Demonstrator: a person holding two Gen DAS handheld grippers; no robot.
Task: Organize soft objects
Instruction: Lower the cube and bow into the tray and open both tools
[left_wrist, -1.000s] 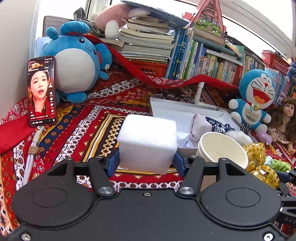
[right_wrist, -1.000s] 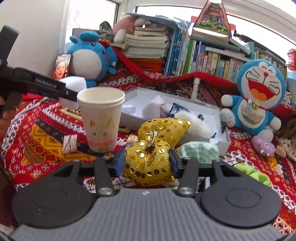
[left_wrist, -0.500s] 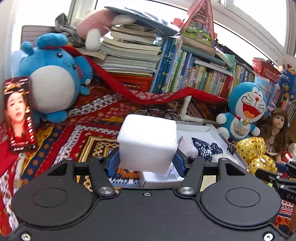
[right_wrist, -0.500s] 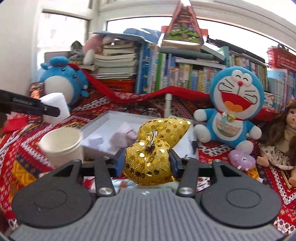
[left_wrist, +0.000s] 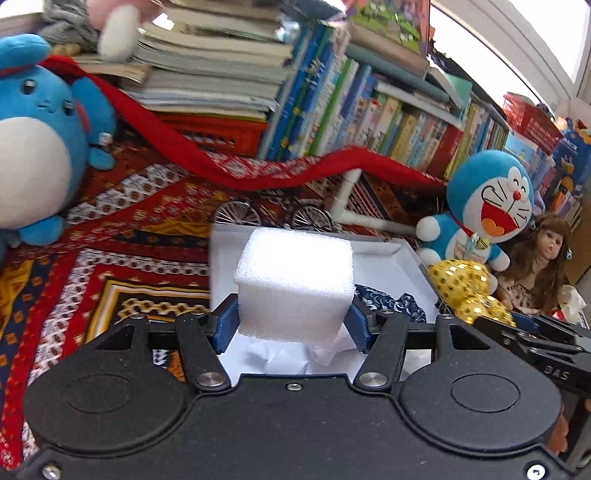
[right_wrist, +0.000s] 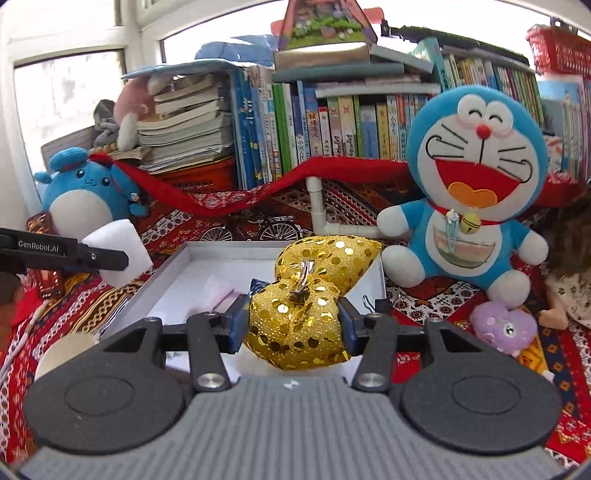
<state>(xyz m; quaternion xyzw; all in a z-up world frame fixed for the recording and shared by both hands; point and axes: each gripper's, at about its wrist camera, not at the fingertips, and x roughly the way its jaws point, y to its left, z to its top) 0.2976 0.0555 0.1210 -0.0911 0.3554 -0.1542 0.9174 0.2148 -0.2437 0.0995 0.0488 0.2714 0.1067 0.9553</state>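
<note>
- Over the white box (left_wrist: 406, 254) on the patterned table, both claws carry a soft thing, each clamped from either side.
- The left claw (left_wrist: 293, 323) is closed on a white foam block (left_wrist: 293, 282), its blue pads pressing the block's two side faces; the block hangs above the box's near end, with crumpled white paper right beneath it.
- The right claw (right_wrist: 293, 323) is clamped on a gold sequin bow (right_wrist: 310, 299), gripping its lower lobe; the upper lobe leans up and to the right, so the bow's long axis runs tilted away from the claw.
- From the right wrist view, the bow sits over the box's near right part, with a pink cloth (right_wrist: 221, 295) and a dark patterned cloth already inside.
- The deciding relation, as I judge it: the box floor lies straight below both loads, so each needs only lowering and release. The foam block looks nearer the box's left wall, the bow nearer its right wall, so they should not collide.
</note>
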